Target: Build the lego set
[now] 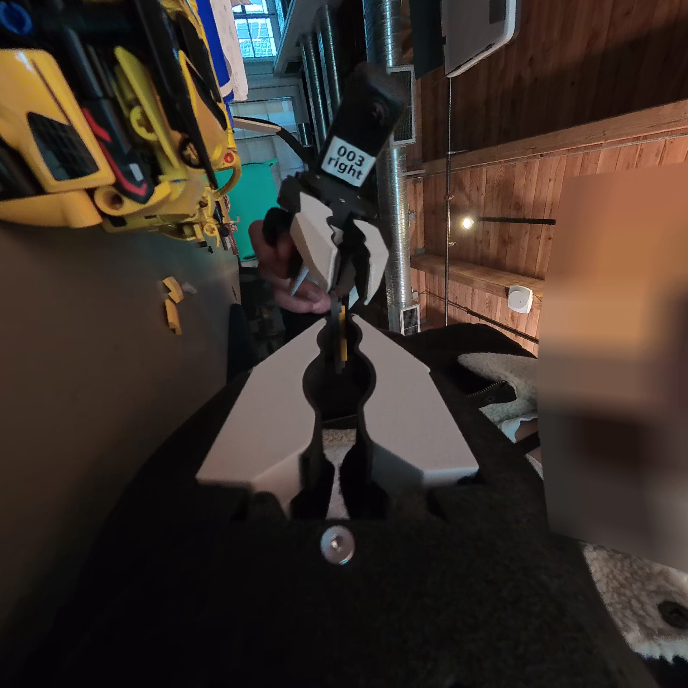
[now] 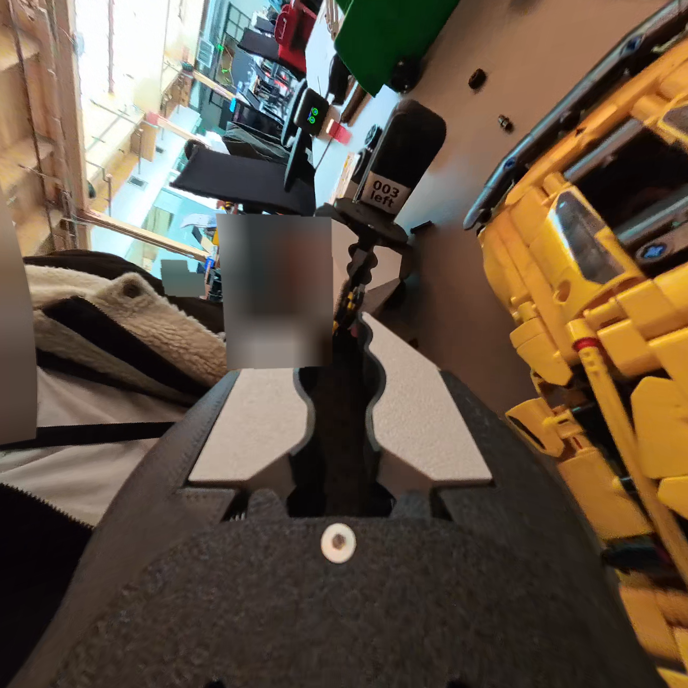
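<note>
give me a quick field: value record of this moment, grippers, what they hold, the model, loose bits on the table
left gripper: shut on a small black and yellow lego piece
right gripper: tip to tip with the left gripper, closed on the same piece from the far side
height: both held up off the table
yellow lego car: large, mostly built, resting on the table beside the grippers
loose yellow pieces: a few on the table near the car
person: a hand on the right gripper's handle
</note>
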The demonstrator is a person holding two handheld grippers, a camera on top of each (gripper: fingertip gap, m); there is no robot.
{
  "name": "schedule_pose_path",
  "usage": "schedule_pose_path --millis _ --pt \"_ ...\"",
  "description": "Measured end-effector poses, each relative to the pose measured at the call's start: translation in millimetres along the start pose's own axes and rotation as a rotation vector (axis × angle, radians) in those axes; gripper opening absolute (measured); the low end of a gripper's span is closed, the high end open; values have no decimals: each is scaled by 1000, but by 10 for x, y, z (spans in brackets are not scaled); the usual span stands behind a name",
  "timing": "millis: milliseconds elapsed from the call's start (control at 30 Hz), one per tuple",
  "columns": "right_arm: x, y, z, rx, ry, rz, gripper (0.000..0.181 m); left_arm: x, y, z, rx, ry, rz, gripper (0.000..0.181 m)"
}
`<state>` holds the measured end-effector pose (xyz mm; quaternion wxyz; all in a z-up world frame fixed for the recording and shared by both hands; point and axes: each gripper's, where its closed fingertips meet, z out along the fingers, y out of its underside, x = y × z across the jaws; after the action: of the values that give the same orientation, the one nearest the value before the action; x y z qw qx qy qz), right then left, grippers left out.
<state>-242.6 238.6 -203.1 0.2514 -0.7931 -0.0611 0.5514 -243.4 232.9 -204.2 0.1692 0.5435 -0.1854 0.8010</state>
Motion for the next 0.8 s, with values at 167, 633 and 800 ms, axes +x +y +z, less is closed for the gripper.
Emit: schedule_pose_path --millis 167,633,800 --pt "-9 38 49 -3 -64 82 16 -1 12 6 -7 -3 4 5" --pt "7 -2 64 147 -120 183 7 15 -17 14 17 -82 177 5" --pt "20 -85 85 294 -64 143 6 37 -84 -19 66 -96 222 5"
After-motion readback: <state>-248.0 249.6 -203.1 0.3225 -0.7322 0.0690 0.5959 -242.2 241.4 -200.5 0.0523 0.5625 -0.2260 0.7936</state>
